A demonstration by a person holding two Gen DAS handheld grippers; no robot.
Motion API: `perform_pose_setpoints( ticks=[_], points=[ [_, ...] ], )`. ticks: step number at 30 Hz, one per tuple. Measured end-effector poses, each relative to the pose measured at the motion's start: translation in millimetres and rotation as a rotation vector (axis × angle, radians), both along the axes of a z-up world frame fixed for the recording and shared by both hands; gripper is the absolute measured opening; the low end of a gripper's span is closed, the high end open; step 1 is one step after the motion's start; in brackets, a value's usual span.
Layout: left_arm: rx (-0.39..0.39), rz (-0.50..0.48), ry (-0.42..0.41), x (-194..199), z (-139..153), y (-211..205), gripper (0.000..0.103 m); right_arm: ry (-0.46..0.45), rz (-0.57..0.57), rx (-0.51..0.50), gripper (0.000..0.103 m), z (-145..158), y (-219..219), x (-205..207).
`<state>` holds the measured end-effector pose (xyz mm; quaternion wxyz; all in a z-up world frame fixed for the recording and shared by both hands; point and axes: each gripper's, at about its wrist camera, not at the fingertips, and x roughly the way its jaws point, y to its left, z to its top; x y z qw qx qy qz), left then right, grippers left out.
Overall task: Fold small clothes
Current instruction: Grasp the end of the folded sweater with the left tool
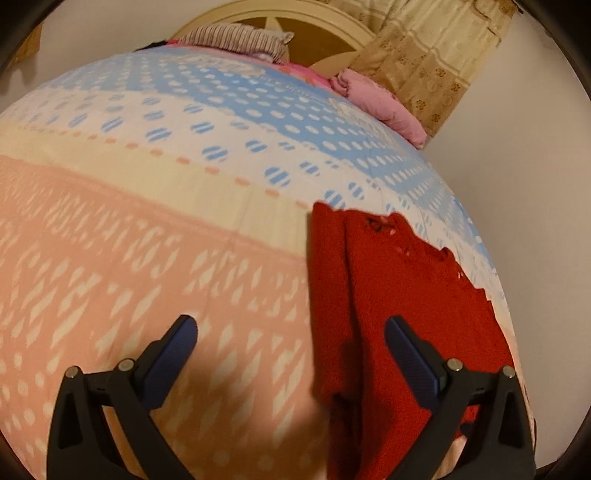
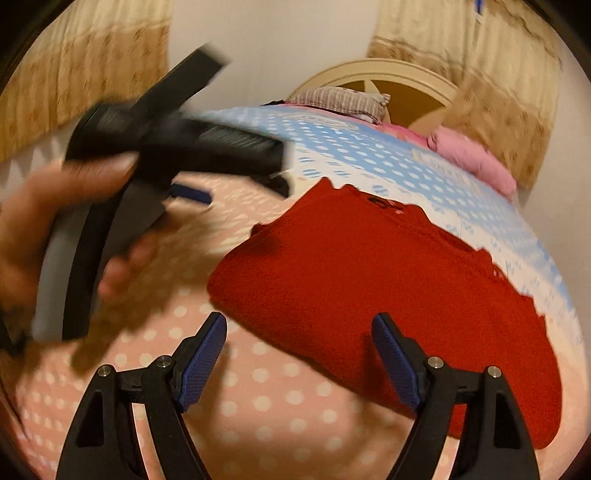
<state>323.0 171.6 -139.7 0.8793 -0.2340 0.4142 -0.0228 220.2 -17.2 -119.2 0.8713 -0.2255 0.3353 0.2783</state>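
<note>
Lying on: bed (image 1: 155,258), red sweater (image 1: 399,295) flat near its right edge, on the pink and blue dotted cover
Around: striped pillow (image 1: 240,38) and pink blanket (image 1: 376,99) at the head end, round headboard (image 1: 314,33) and curtain (image 1: 436,55) behind
Hard to make out: sweater's lower hem is cut off; left hand (image 2: 48,229) is blurred (its fingers wrap the handle)
Left gripper (image 1: 291,354): jaws wide apart, empty, over the sweater's left edge
Right gripper (image 2: 299,354): jaws wide apart, empty, above the sweater's near edge
</note>
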Motion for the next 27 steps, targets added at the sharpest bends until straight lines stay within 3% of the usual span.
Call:
perform_pose_setpoints(
  ticks=[7,14,19,24,25,26,27],
  points=[
    [-0.031,-0.057,0.041,35,-10,-10,0.103,-0.154,-0.028,-0.161,0.081,-12,26,-8],
    [-0.010,-0.098,0.042,53,-14,-18,0.100,-0.169,-0.021,-0.210,0.079,-23,33,-10],
    [-0.018,-0.113,0.043,62,-15,-21,0.094,-0.163,-0.001,-0.220,0.057,-23,38,-9],
    [-0.019,-0.137,0.036,69,-15,-28,0.083,-0.165,0.011,-0.231,0.045,-25,40,-9],
    [-0.016,-0.143,0.032,70,-15,-29,0.071,-0.165,0.012,-0.232,0.040,-26,40,-8],
    [-0.018,-0.151,0.032,71,-16,-30,0.052,-0.165,0.016,-0.236,0.036,-26,41,-8],
    [-0.025,-0.154,0.034,72,-17,-30,0.043,-0.162,0.020,-0.239,0.027,-27,42,-8]
  ],
)
